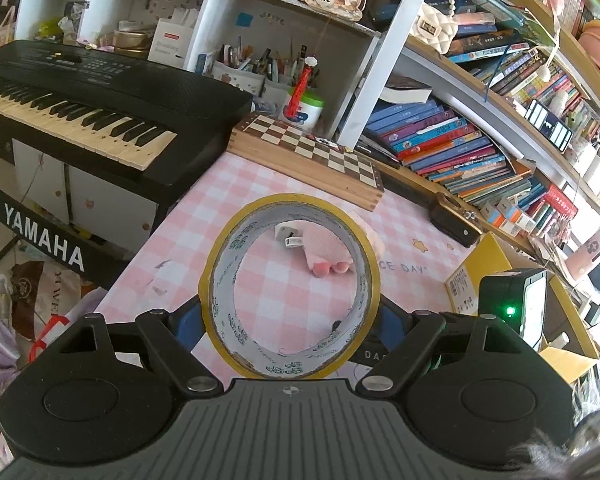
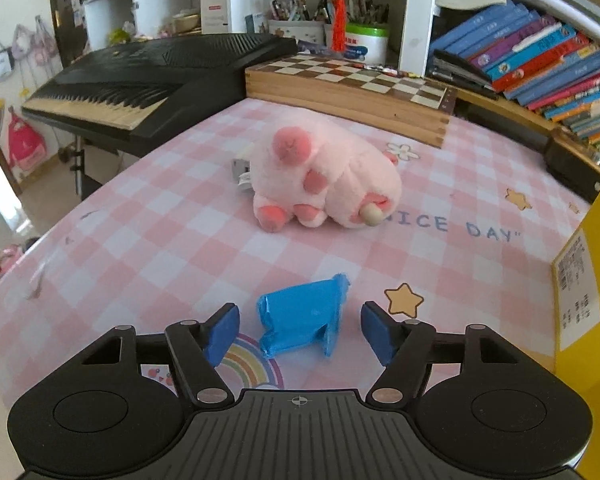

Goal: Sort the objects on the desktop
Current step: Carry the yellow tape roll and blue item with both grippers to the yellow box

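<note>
- Left claw point(image 1: 290, 320) grips the tape roll point(image 1: 290, 286) above the table point(image 1: 204, 216).
- Right claw point(image 2: 300, 330) stands apart around a blue packet point(image 2: 300, 320) (pads not touching).
- Pink plush point(image 2: 324, 180) lies beyond; chessboard point(image 2: 356, 80) behind.

Yellow tape roll point(image 1: 290, 286), pink-checked tablecloth point(image 2: 172, 236)

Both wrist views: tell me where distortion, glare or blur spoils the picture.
Left wrist view: fisheye bends the bookshelf into a curve; the bottom right corner blurs; the tape roll is sharp. Right wrist view: the checked tabletop bulges, daylight washes out its left edge, the corners go dark; the plush toy and blue wrapper stay clear.
</note>
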The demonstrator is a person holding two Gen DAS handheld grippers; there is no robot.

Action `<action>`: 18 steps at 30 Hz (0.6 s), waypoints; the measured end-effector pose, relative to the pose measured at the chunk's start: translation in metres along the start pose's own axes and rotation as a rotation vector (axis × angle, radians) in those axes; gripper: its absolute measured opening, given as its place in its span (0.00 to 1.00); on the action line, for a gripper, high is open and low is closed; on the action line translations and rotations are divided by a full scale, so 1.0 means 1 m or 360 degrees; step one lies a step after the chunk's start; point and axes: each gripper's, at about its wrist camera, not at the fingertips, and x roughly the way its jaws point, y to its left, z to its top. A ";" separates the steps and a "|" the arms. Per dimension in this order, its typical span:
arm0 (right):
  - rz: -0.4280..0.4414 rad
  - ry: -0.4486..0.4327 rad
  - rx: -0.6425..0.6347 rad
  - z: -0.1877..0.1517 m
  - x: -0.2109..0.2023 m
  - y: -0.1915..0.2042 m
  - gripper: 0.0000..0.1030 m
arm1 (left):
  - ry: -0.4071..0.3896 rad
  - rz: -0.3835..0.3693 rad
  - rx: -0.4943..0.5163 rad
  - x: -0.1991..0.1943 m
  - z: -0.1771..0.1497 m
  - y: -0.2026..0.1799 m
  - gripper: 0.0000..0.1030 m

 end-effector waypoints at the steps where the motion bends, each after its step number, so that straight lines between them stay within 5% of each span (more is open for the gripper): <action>1: 0.0009 -0.0001 -0.0001 -0.001 -0.001 -0.001 0.41 | -0.0002 -0.0001 0.0001 0.000 0.000 0.000 0.79; 18: 0.0056 -0.0191 0.0064 -0.003 -0.087 0.004 0.39 | -0.0060 -0.0150 0.0050 -0.021 -0.008 -0.009 0.79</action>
